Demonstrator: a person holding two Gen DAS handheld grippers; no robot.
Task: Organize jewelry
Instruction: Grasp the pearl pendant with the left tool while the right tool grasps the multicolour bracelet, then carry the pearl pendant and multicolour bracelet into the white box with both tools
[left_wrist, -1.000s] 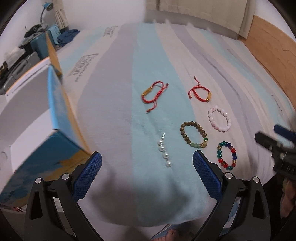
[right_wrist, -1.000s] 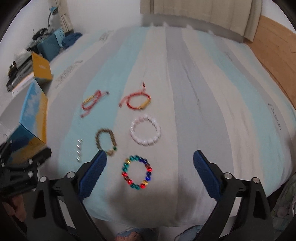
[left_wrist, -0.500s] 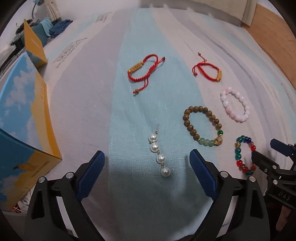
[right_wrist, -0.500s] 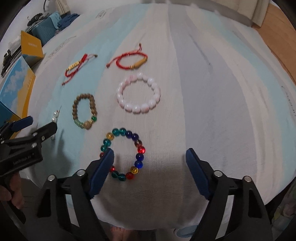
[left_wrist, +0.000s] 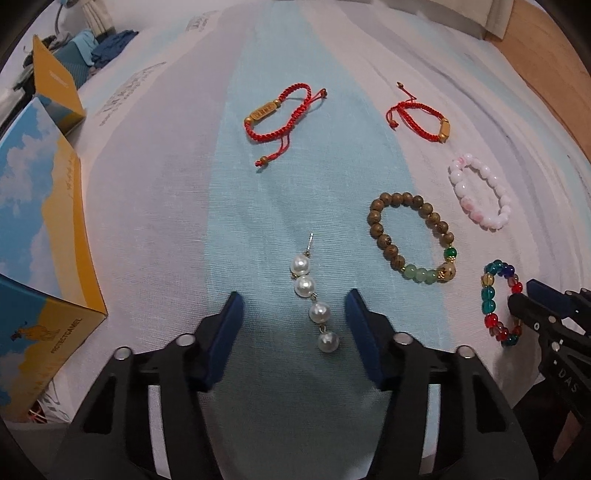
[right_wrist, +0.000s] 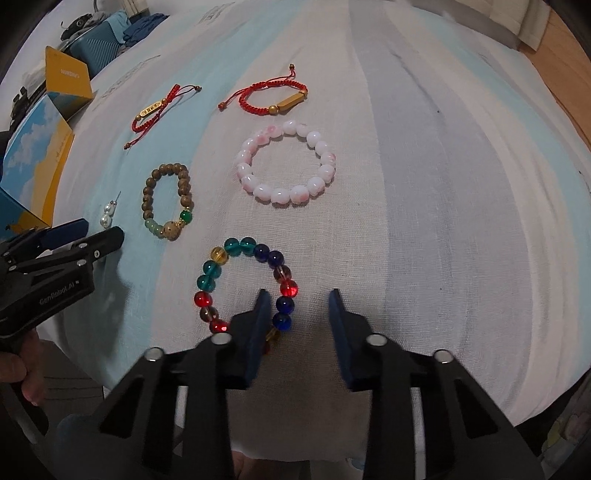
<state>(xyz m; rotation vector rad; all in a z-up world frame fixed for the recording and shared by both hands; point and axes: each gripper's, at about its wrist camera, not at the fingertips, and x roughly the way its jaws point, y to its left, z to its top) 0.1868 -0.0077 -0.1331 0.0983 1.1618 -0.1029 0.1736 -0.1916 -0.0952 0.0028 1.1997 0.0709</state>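
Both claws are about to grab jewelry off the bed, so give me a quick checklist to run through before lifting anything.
1. Pearl drop lies between the left claw pads: ok; the claw is closing, not yet touching.
2. Right claw straddles the multicolour bead bracelet on its right side, one pad inside the loop: ok; closing, no pad contact visible.
3. Brown bead bracelet lies apart from both claws: ok.
4. Pink bead bracelet and both red cord bracelets lie apart from the claws: ok.
5. Blue-and-yellow box, a likely drop-off, is open: cannot tell.
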